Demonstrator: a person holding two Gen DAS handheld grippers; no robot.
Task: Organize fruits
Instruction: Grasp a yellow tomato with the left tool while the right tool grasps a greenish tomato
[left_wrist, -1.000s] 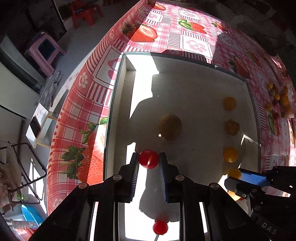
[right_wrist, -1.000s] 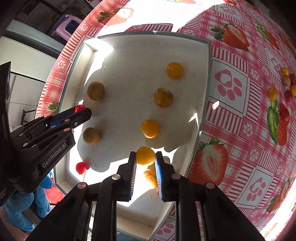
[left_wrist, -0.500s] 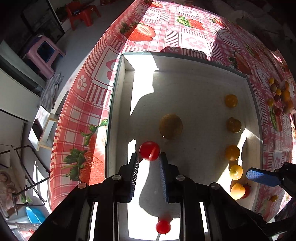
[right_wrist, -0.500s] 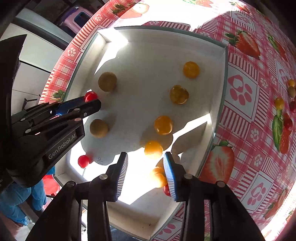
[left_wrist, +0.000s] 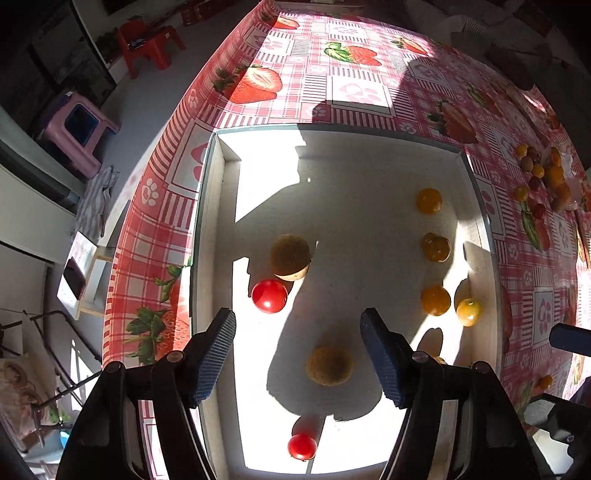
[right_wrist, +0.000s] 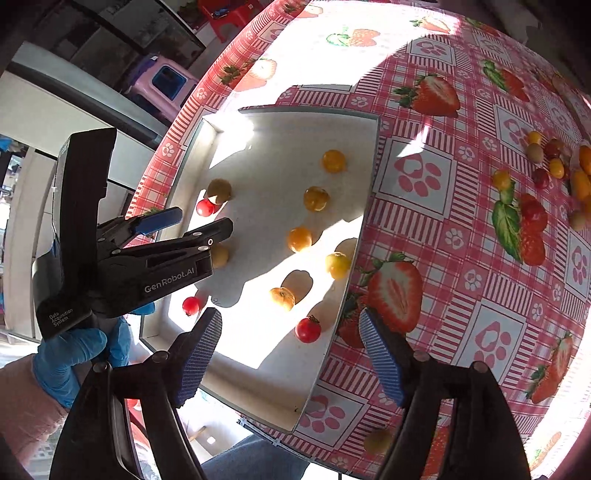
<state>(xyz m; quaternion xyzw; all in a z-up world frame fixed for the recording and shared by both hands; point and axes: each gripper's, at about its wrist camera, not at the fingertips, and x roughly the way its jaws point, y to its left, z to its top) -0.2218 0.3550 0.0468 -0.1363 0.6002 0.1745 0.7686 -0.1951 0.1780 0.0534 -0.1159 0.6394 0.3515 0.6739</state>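
While both grippers hang over the white tray (left_wrist: 210, 206), neither one holds a fruit. The left gripper (left_wrist: 297, 360) has its blue pads spread wide, w/ nothing between them; a brown round fruit (left_wrist: 328, 365) lies on the tray floor under the gap. Just ahead and to the left a red cherry tomato (left_wrist: 269, 296) rests touching a second brown fruit (left_wrist: 290, 257). Another small red tomato (left_wrist: 302, 446) lies near the front wall. Along the right side of the tray is a row of orange-yellow tomatoes (left_wrist: 436, 300), approx. in line, apart from each other.

The right gripper (right_wrist: 291, 356) is also wide open and empty, above the tray's near right corner, w/ a red tomato (right_wrist: 308, 329) just ahead of it. A heap of unsorted fruits (right_wrist: 550, 162) stays on the strawberry tablecloth (right_wrist: 461, 229), well apart from the tray.
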